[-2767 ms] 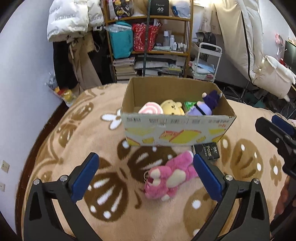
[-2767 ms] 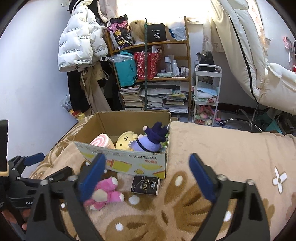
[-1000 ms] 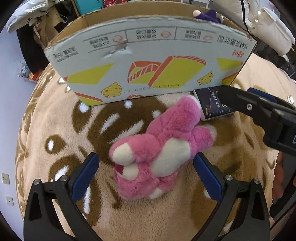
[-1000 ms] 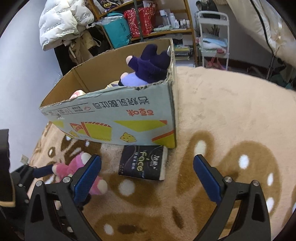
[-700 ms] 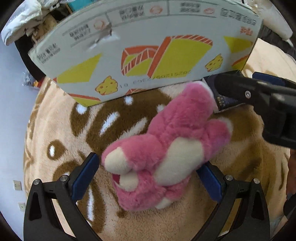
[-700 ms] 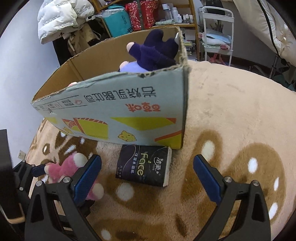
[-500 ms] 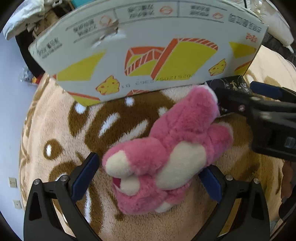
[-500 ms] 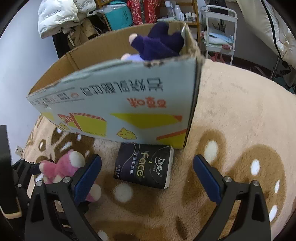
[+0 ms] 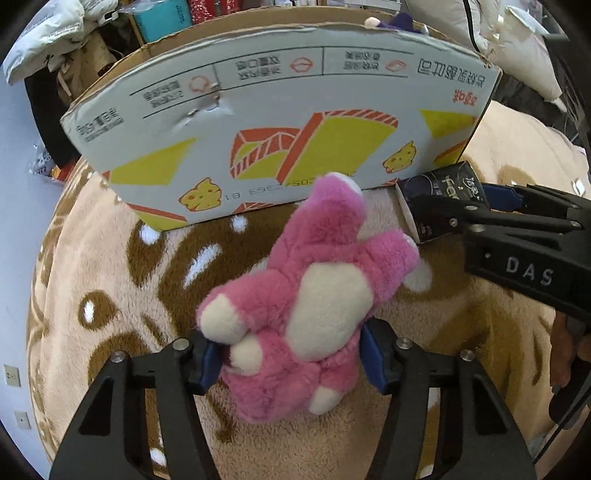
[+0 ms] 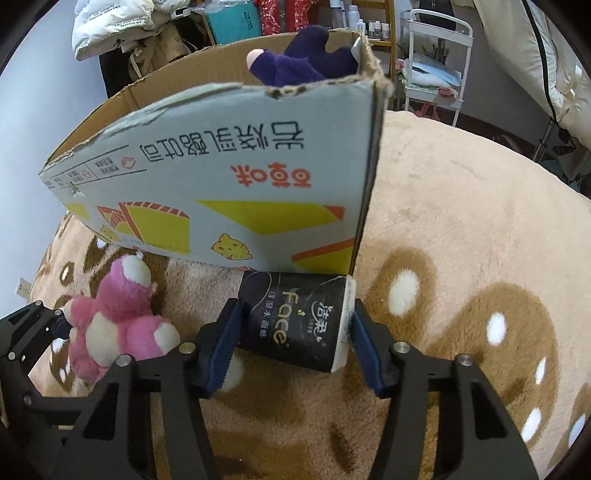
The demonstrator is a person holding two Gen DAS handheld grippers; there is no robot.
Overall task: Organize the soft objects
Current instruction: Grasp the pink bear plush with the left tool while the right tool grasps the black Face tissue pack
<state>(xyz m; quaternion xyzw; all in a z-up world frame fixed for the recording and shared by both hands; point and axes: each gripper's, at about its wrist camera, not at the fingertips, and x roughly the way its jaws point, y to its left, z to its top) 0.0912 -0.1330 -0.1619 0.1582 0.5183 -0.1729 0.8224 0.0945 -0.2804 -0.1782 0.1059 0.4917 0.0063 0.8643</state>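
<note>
A pink plush bear (image 9: pixel 303 306) lies on the patterned blanket in front of the cardboard box (image 9: pixel 280 122). My left gripper (image 9: pixel 291 356) is shut on the bear's lower body. The bear also shows in the right wrist view (image 10: pixel 114 321). A dark tissue pack (image 10: pixel 295 319) lies at the box's (image 10: pixel 229 177) front right corner. My right gripper (image 10: pixel 290 345) is shut on the pack, one pad against each side. The pack (image 9: pixel 439 199) and the right gripper's arm also show at the right of the left wrist view. A purple plush (image 10: pixel 303 62) sticks out of the box.
The beige blanket with brown and white spots (image 10: pixel 461 229) covers the surface. Behind the box stand a cluttered shelf (image 10: pixel 295 14), hanging coats (image 10: pixel 114 22) and a white trolley (image 10: pixel 432 55). A grey wall with a socket (image 9: pixel 11 374) is at the left.
Both grippers have closed from wide open: the left one on the pink bear, the right one on the tissue pack. Both have moved in closer to the box.
</note>
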